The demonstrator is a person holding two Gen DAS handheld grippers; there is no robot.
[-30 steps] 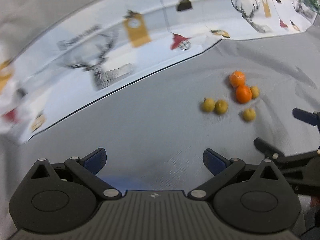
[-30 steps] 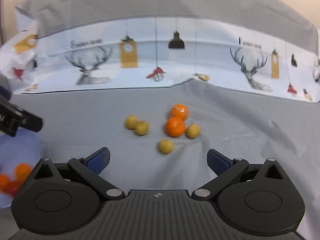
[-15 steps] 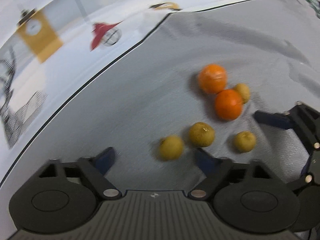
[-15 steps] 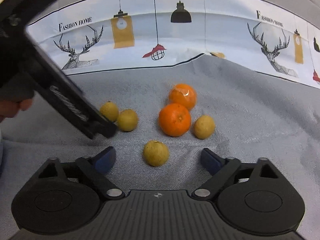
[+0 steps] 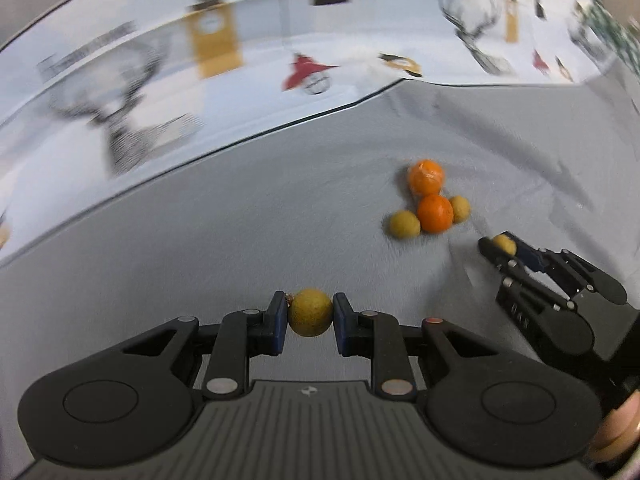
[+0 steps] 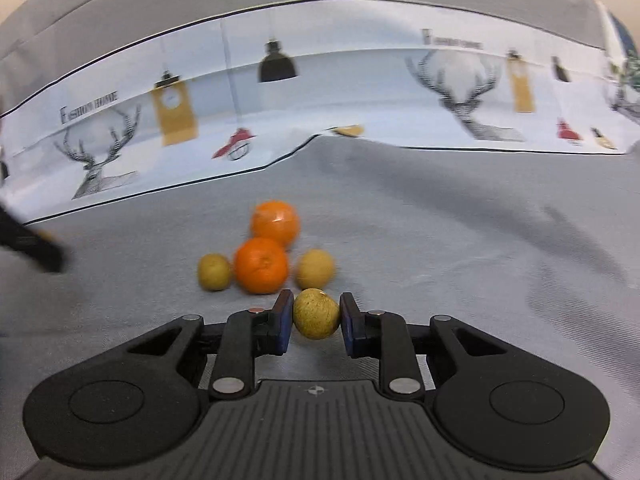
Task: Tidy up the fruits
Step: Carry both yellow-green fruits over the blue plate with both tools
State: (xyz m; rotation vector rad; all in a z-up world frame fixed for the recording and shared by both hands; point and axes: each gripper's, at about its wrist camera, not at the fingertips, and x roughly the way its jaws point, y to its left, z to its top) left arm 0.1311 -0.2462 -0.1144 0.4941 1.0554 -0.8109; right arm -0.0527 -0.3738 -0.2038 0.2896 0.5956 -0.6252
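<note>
Left jaws: the left gripper (image 5: 310,317) is pinching a small yellow fruit (image 5: 310,317); blue pads press its two sides, and the matte, finely speckled ball sits midway between them.
Right jaws: the right gripper (image 6: 316,314) is clamped on a second yellow fruit (image 6: 316,314), rounder at the base, with a dull pitted skin and a small dark stem scar on top.
Gripper build: black plastic linkage arms with silver pivot pins, round disc housings at each side, a ribbed grey plate in the middle.
Loose fruit, right wrist view: front orange (image 6: 261,266) with dimpled peel and a star-shaped navel; rear orange (image 6: 275,224) glossy, touching it from behind; one yellow fruit to the left (image 6: 215,272) just beside the front orange, another to the right (image 6: 315,269) near it.
Position of held fruit: the right one hangs just in front of the cluster; the left one is well apart from it.
Bench cover: grey woven cloth (image 6: 460,240), ribbed weave, soft creases and folds.
Backdrop: white printed sheet (image 6: 360,92) with stag heads, yellow clock towers, black and red pendant lamps, lettering.
Left wrist view only: shows the right gripper from outside, its tips around the yellow fruit, plus part of a hand (image 5: 618,436) at the lower right edge.
Right wrist view only: sharper peel texture; a blurred dark bar at the left edge, too smeared to make out.
</note>
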